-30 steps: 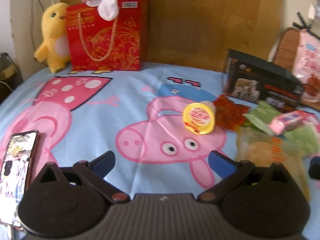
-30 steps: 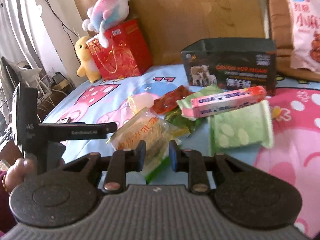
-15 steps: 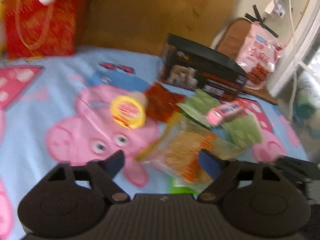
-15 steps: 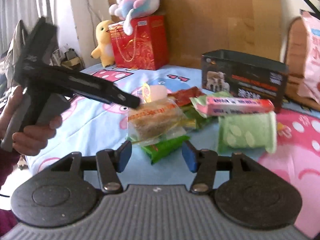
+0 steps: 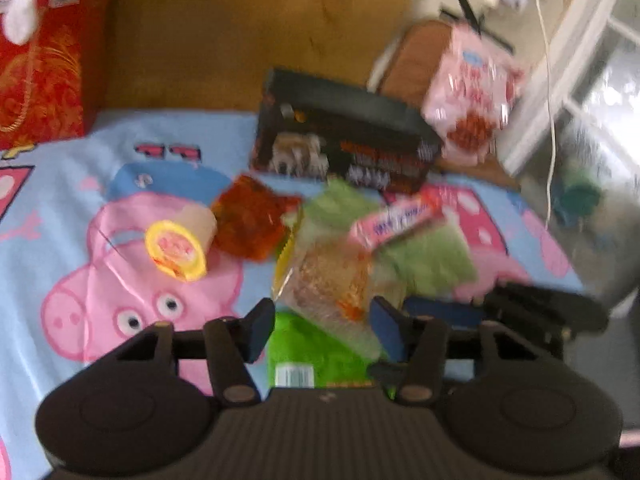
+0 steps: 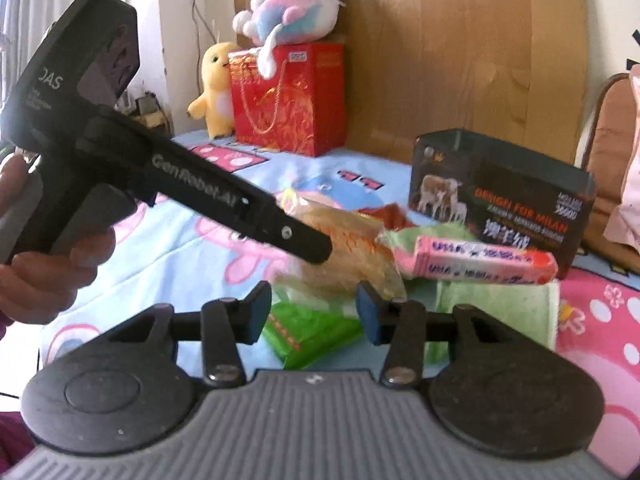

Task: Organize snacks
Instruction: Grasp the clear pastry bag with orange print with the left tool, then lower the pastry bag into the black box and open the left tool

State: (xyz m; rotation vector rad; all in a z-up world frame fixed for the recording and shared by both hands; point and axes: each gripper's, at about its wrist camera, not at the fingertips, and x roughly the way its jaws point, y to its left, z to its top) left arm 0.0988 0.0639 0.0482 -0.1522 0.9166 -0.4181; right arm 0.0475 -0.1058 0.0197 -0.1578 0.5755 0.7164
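Observation:
A pile of snacks lies on the cartoon sheet. A clear bag of orange noodle snack [image 5: 332, 280] [image 6: 352, 252] lies on top of a bright green packet [image 5: 316, 356] [image 6: 312, 332]. A pink bar [image 5: 396, 220] [image 6: 484, 260] rests on pale green packs [image 5: 432, 256] [image 6: 500, 312]. A red packet [image 5: 252, 216] and a yellow-lidded cup [image 5: 180, 248] lie to the left. My left gripper [image 5: 322, 328] is open, its fingers on either side of the noodle bag. My right gripper [image 6: 312, 316] is open just short of the pile. The left gripper's body [image 6: 160, 176] crosses the right wrist view.
A black open box [image 5: 344, 148] [image 6: 500, 192] stands behind the pile. A red gift bag [image 6: 288, 100] with plush toys stands at the back by the wooden headboard. A pink snack bag [image 5: 472, 96] leans on a chair at the right. The bed edge is at the right.
My left gripper swung right from the phone side to the snack pile and now straddles the noodle bag. My right gripper opened from nearly shut and shifted a little.

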